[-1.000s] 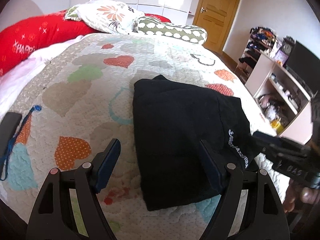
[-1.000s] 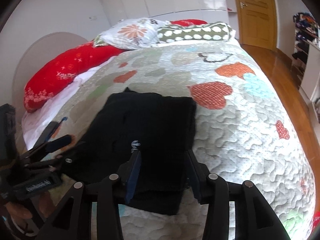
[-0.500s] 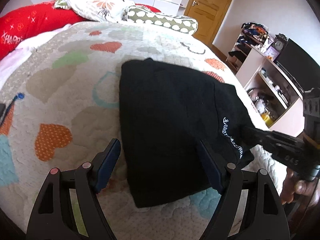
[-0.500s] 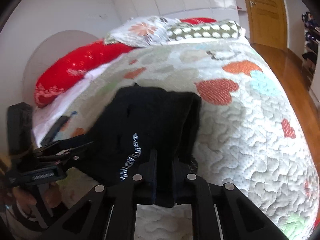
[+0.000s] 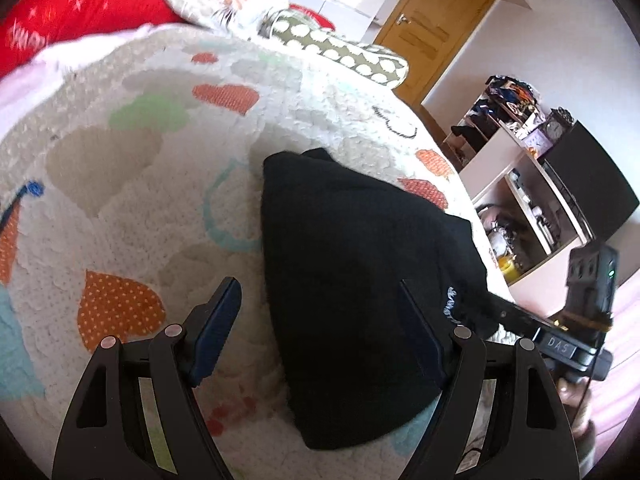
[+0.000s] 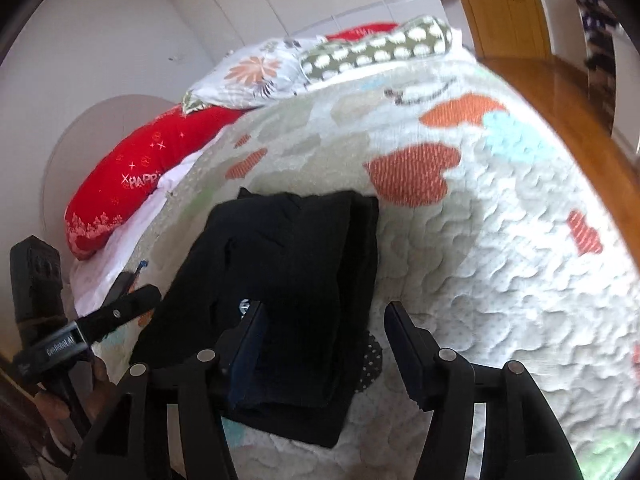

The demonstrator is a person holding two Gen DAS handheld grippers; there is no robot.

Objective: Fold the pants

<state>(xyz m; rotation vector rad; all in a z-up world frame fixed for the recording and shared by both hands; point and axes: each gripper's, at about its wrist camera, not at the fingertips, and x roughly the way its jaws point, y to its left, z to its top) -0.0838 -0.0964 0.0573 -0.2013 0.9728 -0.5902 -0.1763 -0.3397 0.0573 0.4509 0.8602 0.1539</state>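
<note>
Pants are a black folded bundle flat on the bed quilt, near its front edge; in the left wrist view the bundle fills centre to 4 o'clock, white lettering at its right edge. Looks nearly folded: a compact rectangle with stacked layers showing at the near end in the right wrist view.

Step in hand, my read: release and tidy the last fold. To do it well, back out low and straight so no layer drags, then check the near-edge layers line up and press flat if they bulge.

Right tool: jaws have just been opening, now roughly half apart. The near right corner of the pants lies between them, left pad against the cloth, right pad clear over quilt. Not clamped.

Left tool: wide, holding nothing. Left finger over bare quilt, right finger over the bundle; contact I cannot tell.

Pillows at 12 o'clock, well apart.
</note>
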